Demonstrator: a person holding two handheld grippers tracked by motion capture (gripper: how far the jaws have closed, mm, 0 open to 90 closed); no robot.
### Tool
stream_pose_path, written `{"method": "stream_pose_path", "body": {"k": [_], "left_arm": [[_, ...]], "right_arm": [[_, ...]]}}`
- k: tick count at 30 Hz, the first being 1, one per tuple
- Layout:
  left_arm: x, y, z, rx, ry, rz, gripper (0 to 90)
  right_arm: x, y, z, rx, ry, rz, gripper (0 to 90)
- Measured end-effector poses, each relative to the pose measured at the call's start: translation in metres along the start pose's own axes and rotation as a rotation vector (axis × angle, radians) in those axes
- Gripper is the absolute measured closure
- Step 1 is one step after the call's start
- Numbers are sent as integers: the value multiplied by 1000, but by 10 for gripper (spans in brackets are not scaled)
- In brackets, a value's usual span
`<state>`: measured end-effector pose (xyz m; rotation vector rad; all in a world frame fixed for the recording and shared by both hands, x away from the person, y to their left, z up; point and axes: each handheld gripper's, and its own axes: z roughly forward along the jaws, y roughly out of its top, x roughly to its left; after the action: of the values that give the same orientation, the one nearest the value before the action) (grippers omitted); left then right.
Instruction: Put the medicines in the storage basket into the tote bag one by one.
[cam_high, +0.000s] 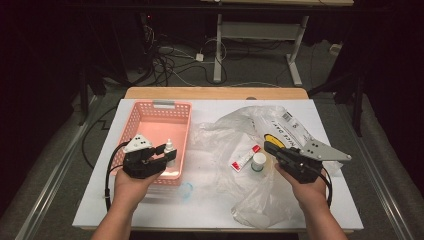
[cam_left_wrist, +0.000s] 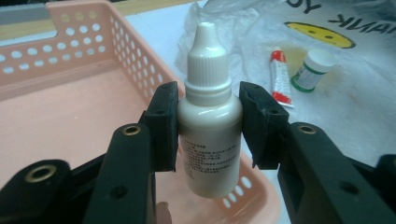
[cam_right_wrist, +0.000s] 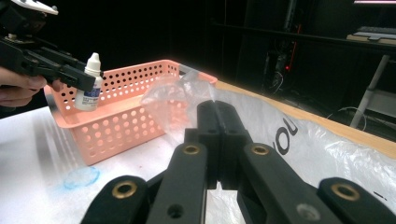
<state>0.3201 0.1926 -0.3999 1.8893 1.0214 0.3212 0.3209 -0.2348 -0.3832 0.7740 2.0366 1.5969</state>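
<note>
The left hand-held gripper (cam_high: 168, 152) pinches a small white dropper bottle (cam_left_wrist: 208, 112) between its jaws, one pad on each side of the body just under the ribbed cap, and the bottle stands upright with its nozzle up. In the left gripper view the bottle hangs over the near right corner of the pink basket (cam_left_wrist: 70, 116), whose floor spreads out ahead and to the left of the jaws; the right gripper view shows the bottle (cam_right_wrist: 90, 84) at the basket's rim, its lower part inside the perforated wall (cam_right_wrist: 126, 116). Ahead and to the right of the left hand-held gripper, on a crumpled clear bag (cam_left_wrist: 355, 93) with a yellow smiley print, lie a red and white tube (cam_left_wrist: 280, 77) and, just beside it, a small white-capped jar (cam_left_wrist: 312, 70). The right hand-held gripper (cam_high: 271, 147) has its jaws pressed together with nothing between them; it hovers over the bag, with the jar (cam_high: 258, 161) and tube (cam_high: 244, 158) just to its left in the high view. All of this rests on a white worktop (cam_high: 210, 210).
</note>
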Motion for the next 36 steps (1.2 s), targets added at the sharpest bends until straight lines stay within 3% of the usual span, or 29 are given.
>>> {"method": "stream_pose_path", "body": {"k": [9, 12, 20, 36], "left_arm": [[-20, 6, 6, -1, -50, 36, 583], [-25, 7, 11, 18, -26, 58, 582], [-42, 15, 21, 18, -56, 83, 582], [-85, 29, 68, 54, -93, 174, 582]], "right_arm": [[1, 1, 0, -5, 1, -2, 900], [1, 1, -1, -12, 2, -3, 900], [2, 2, -1, -12, 6, -2, 900], [2, 2, -1, -13, 9, 2, 900]]}}
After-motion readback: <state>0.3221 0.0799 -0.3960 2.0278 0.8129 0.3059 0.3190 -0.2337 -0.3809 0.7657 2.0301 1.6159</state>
